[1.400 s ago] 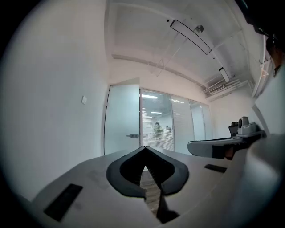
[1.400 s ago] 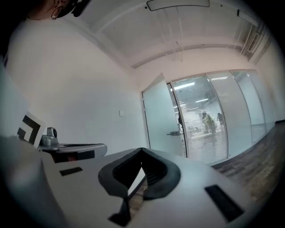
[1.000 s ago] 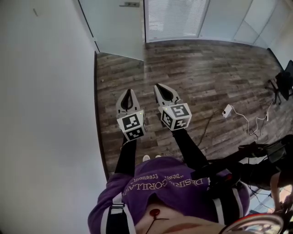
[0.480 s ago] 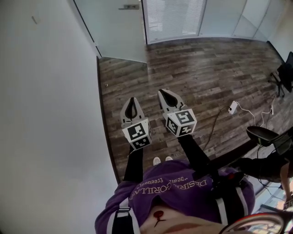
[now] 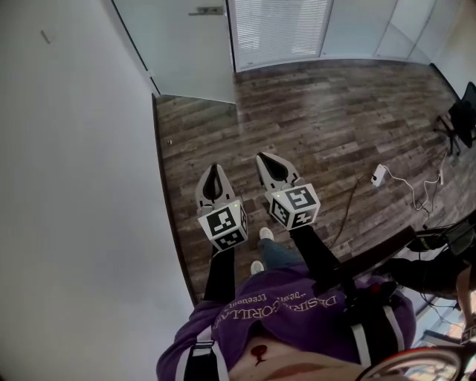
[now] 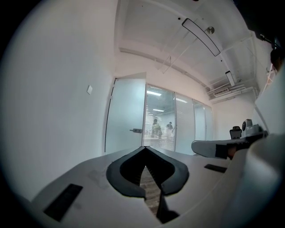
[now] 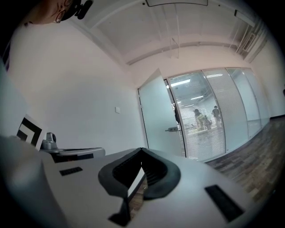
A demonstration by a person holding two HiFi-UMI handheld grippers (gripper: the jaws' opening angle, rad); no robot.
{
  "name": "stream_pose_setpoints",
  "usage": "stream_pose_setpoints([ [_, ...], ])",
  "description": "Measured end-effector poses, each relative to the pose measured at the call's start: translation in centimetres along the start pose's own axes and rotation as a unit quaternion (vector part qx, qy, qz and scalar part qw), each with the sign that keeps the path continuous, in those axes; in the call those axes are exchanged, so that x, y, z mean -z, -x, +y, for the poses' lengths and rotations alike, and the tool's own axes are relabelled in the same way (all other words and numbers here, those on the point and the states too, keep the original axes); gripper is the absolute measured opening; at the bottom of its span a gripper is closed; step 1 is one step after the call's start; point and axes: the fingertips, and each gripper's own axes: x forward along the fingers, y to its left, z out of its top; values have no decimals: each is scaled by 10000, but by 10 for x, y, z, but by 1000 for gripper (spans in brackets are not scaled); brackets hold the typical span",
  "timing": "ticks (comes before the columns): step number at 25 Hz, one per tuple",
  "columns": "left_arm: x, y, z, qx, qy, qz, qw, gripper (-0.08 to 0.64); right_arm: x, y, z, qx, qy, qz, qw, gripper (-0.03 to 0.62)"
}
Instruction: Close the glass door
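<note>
Task barely begun, judging by the layout. The frosted glass door [image 5: 190, 52] with a small metal lever handle [image 5: 207, 11] still stands ajar. Its bottom edge sits in front of the base line of the slatted-blind glass partition [image 5: 279, 30], so the leaf is swung into the room, not flush. No contact with the door yet, and all of the closing is left: reach the leaf or the handle, then push it home into its frame.

The door is at the far edge of the dark wood-plank floor [image 5: 335, 111], in the far left corner where the plain white wall [image 5: 74, 186] meets the partition. The leaf is tall, pale and translucent, with the handle near its right edge. Which side carries the hinges cannot be made out. Blurred figures show beyond the blinds in both gripper views.

The left gripper [image 5: 214, 167] and right gripper [image 5: 263, 158] are white with dark pads and are held side by side over the floor near the wall edge. Both point level toward the door and are well apart from it. Each gripper's own view shows the jaw tips meeting with nothing between them, so both are closed and empty. Closed tips should do for a push on the glass, though a smooth pane may let them slide.
</note>
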Motion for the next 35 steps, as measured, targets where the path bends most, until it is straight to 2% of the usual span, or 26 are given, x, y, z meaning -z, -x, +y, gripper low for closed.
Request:
stream_pose_setpoints([
  [10, -18, -83, 9, -304, 83, -80, 9995, 0, -26, -84, -39, -369, 32, 12, 9993, -3],
  [17, -21, -129, 0, -404, 42, -16, 9992, 0, -36, -117, -82, -340, -33, 24, 9994, -3],
  [24, -15, -155, 2, -514, -8, 39, 9987, 0, -33, -136, -103, -344, -56, 57, 9994, -3],
  [29, -13, -176, 9, -498, 2, 70, 9987, 0, -35, -155, -109, -320, -80, 28, 9995, -3],
  [35, -24, -211, 23, -290, -31, 24, 9996, 0, -43, -191, -113, -233, -98, -47, 9997, -3],
])
